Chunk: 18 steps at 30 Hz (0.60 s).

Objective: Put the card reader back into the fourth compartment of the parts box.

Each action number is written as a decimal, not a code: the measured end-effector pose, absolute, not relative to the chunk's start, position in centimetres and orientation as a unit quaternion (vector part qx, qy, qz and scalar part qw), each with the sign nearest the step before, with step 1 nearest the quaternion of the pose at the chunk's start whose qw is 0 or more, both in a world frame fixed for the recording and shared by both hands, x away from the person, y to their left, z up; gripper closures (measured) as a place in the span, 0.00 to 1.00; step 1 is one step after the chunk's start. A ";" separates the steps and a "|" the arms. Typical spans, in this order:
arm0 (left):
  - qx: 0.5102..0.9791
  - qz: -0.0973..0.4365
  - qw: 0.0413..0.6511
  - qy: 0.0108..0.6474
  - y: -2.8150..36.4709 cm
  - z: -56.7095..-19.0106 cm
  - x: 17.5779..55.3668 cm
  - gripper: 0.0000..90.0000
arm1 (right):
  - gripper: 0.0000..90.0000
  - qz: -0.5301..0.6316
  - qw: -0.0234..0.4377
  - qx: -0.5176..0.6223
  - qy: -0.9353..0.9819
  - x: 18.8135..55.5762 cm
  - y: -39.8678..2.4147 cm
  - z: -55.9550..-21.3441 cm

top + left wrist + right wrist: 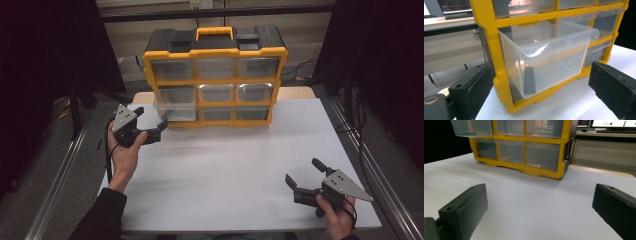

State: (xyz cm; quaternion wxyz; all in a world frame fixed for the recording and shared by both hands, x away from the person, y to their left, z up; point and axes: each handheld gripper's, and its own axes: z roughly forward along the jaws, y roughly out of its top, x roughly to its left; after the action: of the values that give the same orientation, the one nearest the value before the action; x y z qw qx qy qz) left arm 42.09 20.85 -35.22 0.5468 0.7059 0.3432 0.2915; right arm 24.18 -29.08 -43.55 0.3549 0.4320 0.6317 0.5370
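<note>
Left gripper (150,122), jaws wide and empty (right gripper (304,175) likewise), facing half-pulled clear drawer (549,57), long axis toward it.

My left black two-jaw gripper (151,123) has a grey three-cornered plate dotted with small holes and a black cable. My right black two-jaw gripper (303,175) looks the same. I wear a dark long sleeve (100,215).
</note>
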 end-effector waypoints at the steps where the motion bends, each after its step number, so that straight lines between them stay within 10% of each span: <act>1: 0.710 0.290 0.544 0.340 20.8 -35.4 42.0 0.06 | 0.00 0.537 0.355 0.432 0.632 24.2 -29.1 -43.6; 18: 0.703 0.263 0.563 0.347 20.6 -37.9 40.6 0.06 | 0.00 0.536 0.354 0.431 0.633 24.2 -29.0 -43.6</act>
State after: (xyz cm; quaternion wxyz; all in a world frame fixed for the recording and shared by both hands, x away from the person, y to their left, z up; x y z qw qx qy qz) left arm 40.64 20.57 -37.89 0.5627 0.7026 0.3473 0.2629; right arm 24.21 -29.01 -43.57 0.3538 0.4313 0.6334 0.5363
